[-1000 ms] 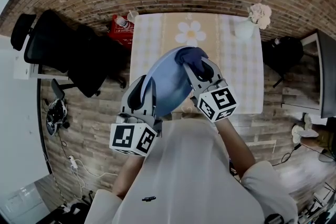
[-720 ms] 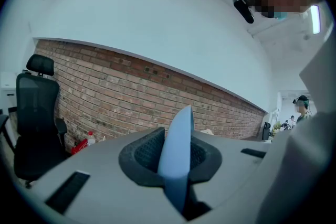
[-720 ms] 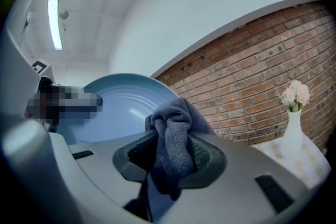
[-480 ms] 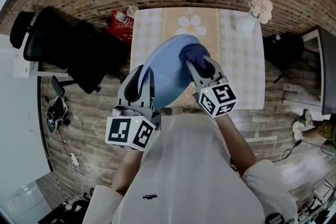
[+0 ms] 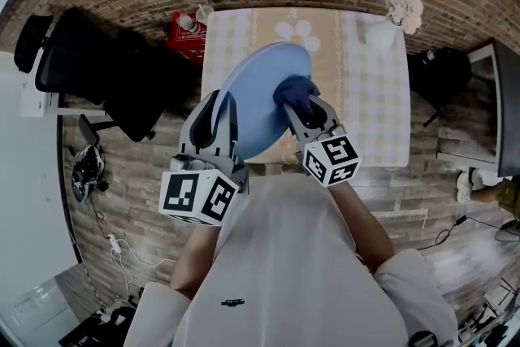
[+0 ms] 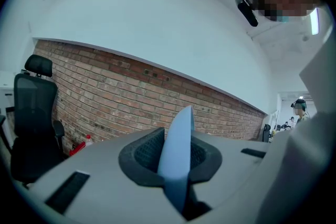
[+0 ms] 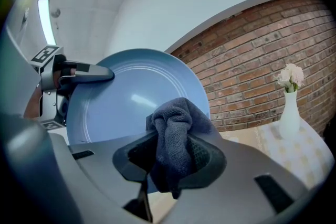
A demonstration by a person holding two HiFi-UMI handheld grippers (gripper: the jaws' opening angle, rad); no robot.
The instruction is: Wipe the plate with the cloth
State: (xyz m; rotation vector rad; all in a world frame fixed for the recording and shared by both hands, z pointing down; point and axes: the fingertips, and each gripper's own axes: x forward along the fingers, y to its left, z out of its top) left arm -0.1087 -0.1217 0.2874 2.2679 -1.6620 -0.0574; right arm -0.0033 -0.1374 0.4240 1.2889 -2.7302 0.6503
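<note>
We hold the blue plate [image 5: 256, 101] tilted on edge above the desk [image 5: 370, 110], over its near left part. Our left claw [image 5: 218, 119] is clamped on the plate's rim, which sits edge-on between both jaws. Our right claw [image 5: 302, 103] grips the dark cloth [image 5: 294, 88], bunched between its jaws against the plate's face. A white vase [image 5: 380, 41] of flowers stands at the desk's far right corner.
</note>
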